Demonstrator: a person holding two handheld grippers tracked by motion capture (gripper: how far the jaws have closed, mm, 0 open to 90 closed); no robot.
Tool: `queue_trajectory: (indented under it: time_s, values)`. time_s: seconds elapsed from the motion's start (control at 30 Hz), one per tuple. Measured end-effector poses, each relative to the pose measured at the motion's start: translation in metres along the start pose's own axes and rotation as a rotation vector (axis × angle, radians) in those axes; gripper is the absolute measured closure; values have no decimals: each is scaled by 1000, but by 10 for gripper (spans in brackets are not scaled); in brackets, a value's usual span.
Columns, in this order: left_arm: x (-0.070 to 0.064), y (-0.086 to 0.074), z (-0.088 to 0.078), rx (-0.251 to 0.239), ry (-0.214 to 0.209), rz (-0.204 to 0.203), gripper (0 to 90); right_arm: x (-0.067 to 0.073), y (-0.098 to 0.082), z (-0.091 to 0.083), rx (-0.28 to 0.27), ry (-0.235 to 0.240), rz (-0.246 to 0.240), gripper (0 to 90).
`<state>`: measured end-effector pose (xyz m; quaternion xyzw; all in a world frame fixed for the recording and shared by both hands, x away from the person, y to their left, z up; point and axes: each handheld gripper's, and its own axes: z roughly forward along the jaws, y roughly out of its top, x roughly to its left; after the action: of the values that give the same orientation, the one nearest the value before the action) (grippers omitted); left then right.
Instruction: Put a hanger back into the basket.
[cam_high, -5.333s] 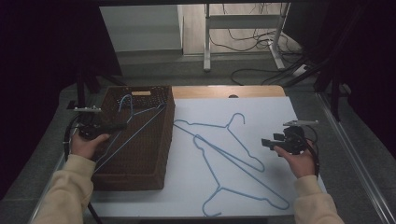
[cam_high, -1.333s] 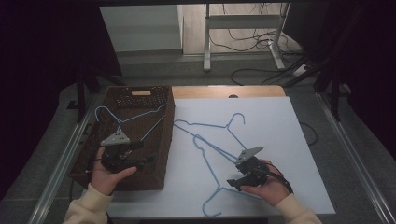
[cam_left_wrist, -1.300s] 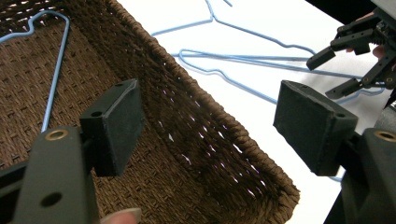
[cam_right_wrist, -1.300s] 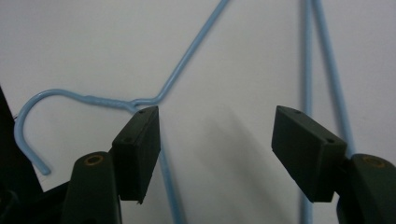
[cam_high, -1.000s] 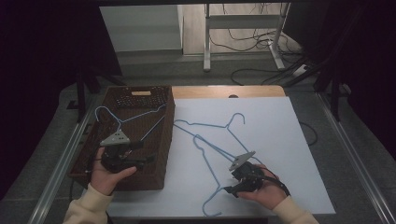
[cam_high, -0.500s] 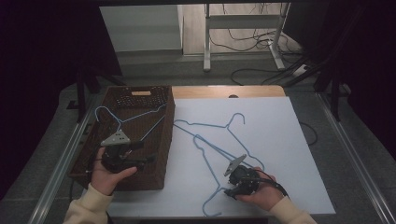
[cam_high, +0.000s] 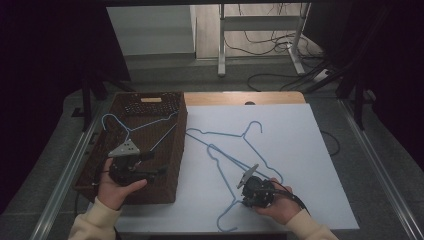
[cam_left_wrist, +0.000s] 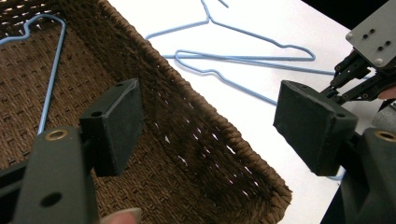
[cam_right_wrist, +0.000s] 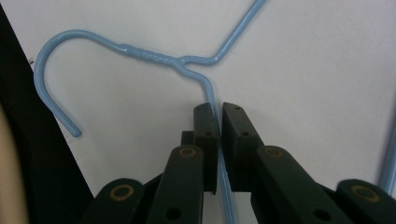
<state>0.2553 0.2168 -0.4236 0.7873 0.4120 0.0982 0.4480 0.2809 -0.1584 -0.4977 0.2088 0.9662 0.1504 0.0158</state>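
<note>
Here the right gripper (cam_right_wrist: 217, 116) has its jaws pinched on the shoulder wire of the near blue wire hanger (cam_right_wrist: 154, 58), just below its hook, flat on the white table sheet (cam_high: 300, 150). The left gripper (cam_left_wrist: 210, 126) is held with jaws wide apart over the brown wicker basket (cam_high: 172, 150), where another blue hanger (cam_high: 132, 127) lies. A third hanger (cam_high: 235, 135) lies on the sheet, crossing the near one.
</note>
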Motion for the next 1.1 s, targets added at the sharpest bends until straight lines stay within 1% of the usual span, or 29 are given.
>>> queue_trajectory:
  time_s: [0.07,0.17,0.23,0.37,0.47,0.57,0.6,0.63,0.7,0.87,0.93,1.1]
  values:
    - [0,0,0,0,0,1,238,-1,0,0,0,7,18,855]
    - [-1,0,-1,-2,0,3,238,-4,0,-2,-24,27,62,863]
    - [-1,0,-1,-3,0,1,238,-6,0,-2,-37,31,87,873]
    - [-1,0,-1,-4,0,4,239,-11,0,-5,-57,19,148,875]
    - [-1,0,-1,-3,-1,5,238,-17,-2,-8,-84,10,185,876]
    - [-2,0,0,-4,-5,4,239,-22,-1,-12,-128,9,228,876]
    - [-2,0,0,-4,-6,4,239,-24,-1,-13,-137,5,246,876]
    - [-3,1,0,-4,-8,6,239,-26,-1,-14,-142,3,255,876]
    - [-5,1,1,-2,-11,9,239,-31,0,-14,-160,0,293,876]
    - [-17,4,10,9,-45,25,241,-42,5,-15,-216,0,361,875]
    - [-24,5,15,18,-58,35,242,-47,9,-16,-236,-1,383,876]
    - [-43,9,30,32,-92,40,248,-56,15,-16,-281,-3,434,876]
